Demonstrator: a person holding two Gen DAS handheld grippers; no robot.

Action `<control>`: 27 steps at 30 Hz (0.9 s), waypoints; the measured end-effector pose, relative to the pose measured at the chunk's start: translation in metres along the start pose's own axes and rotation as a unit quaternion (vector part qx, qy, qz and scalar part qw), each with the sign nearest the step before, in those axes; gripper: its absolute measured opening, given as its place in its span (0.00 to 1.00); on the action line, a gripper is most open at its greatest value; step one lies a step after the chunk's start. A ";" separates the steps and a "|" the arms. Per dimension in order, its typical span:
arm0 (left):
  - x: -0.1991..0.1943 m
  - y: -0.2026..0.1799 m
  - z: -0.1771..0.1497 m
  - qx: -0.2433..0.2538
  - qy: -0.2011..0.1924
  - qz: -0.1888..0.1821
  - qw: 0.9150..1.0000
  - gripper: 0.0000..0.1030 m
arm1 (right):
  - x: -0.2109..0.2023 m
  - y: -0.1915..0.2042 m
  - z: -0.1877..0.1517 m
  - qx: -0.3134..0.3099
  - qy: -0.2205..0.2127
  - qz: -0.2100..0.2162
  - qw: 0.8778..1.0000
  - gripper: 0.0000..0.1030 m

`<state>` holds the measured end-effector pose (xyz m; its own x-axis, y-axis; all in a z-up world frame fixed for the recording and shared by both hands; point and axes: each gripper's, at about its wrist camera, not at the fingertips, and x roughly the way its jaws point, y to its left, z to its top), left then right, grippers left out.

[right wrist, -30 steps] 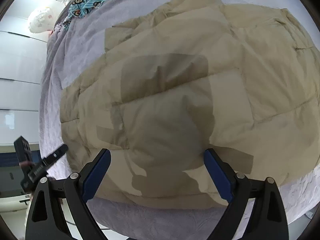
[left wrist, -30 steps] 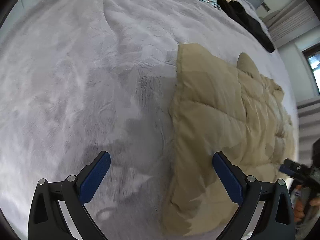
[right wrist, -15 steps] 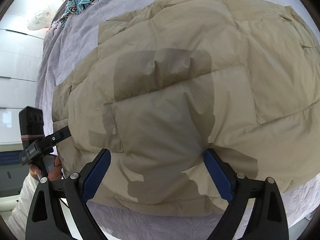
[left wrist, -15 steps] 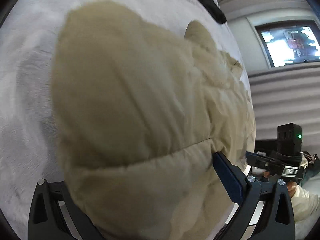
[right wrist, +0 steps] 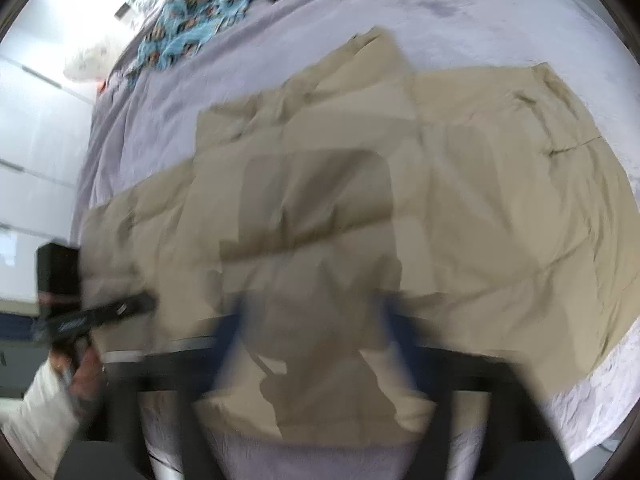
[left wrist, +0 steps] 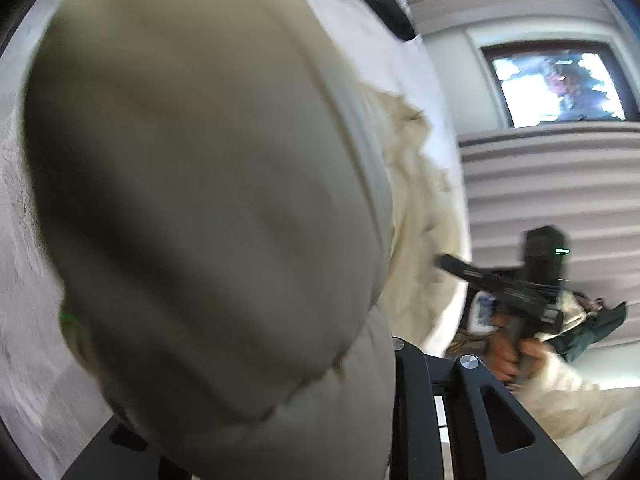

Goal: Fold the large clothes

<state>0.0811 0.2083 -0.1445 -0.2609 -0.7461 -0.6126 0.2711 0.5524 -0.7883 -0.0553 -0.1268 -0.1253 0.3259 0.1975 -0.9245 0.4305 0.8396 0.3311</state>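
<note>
Beige quilted fabric filled both views: the padded jacket point(right wrist: 400, 200) lay spread on the bed point(right wrist: 440, 8), which carried a pale lilac cover, and its near hem hung toward the edge at 6 o'clock in the right wrist view. The left tongs point(left wrist: 384, 420) were closing, and a thick fold of the jacket point(left wrist: 200, 200) bulged between them and hid one side completely, so the fabric appeared to be clamped there. The right tongs point(right wrist: 312, 320) were also closing on the near edge of the jacket; the picture was much blurred, but the fabric stood between the blue pads point(right wrist: 390, 316), and I judged that they pinched it. In the right wrist view the left tongs showed at 9 o'clock, at the side edge of the garment. The step in hand seemed to be the taking of two points of the hem before folding it over. To do it well, both grips should bite deep enough into the puffy layers, because such slippery padding can escape easily. Both hands should then rise together and carry the edge toward 12 o'clock evenly, so that the fold line stays straight. Patterned blue clothes point(right wrist: 192, 20) lay well apart at 11 o'clock.
</note>
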 end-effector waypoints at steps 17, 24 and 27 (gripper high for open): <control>0.062 -0.227 0.001 0.052 -0.015 0.116 0.992 0.27 | 0.089 -0.048 0.042 0.025 0.052 0.150 0.987 0.05; 0.109 -0.279 -0.006 0.105 0.017 0.159 0.982 0.35 | 0.055 -0.083 0.047 0.053 0.063 0.170 0.982 0.04; 0.125 -0.287 -0.004 0.108 0.046 0.119 0.986 0.72 | 0.014 -0.121 0.039 0.071 0.024 0.161 0.984 0.05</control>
<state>-0.0330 -0.0421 0.0044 -0.2464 -0.5622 -0.7894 0.5228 0.6087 -0.5968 -0.0699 -0.2450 -0.1707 0.4255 0.4683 -0.7744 0.4265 0.6509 0.6280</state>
